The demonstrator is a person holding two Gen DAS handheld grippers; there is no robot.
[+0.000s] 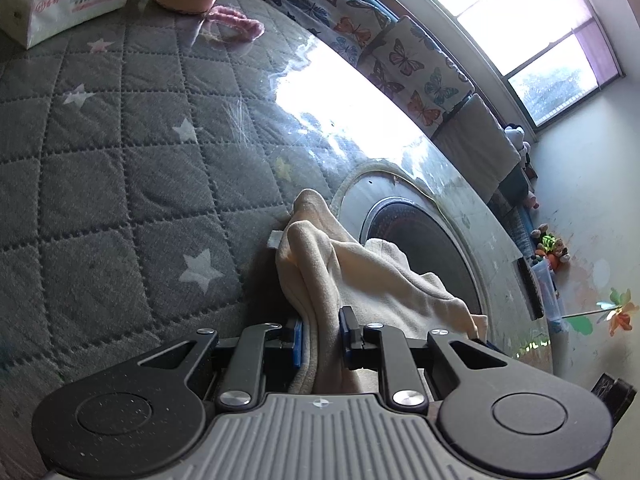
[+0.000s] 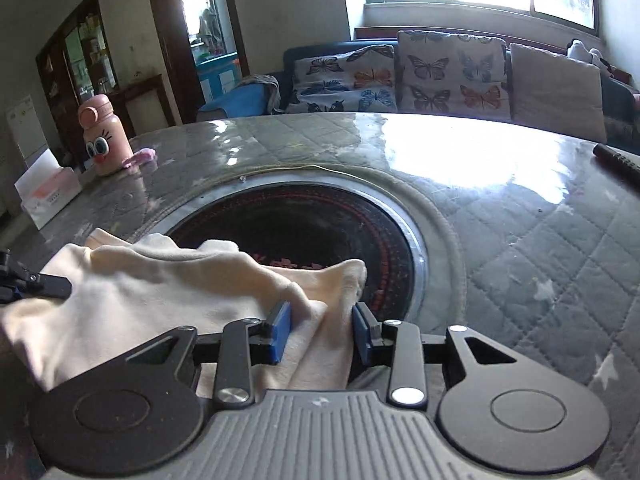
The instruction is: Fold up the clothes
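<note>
From the left wrist, the left gripper (image 1: pixel 320 338) was clamped on a bunched edge of the cream garment (image 1: pixel 360 280), which ran away toward one o'clock over the round black burner (image 1: pixel 432 248).

From the right wrist, the right gripper (image 2: pixel 322 330) had cloth between its jaws as they were opening. The garment (image 2: pixel 160 288) stretched lengthwise toward nine o'clock, where the left gripper (image 2: pixel 36 282) held its far end.

Quilted table (image 2: pixel 560 240) lies open rightward (remote (image 2: pixel 616 162) at far edge).
</note>
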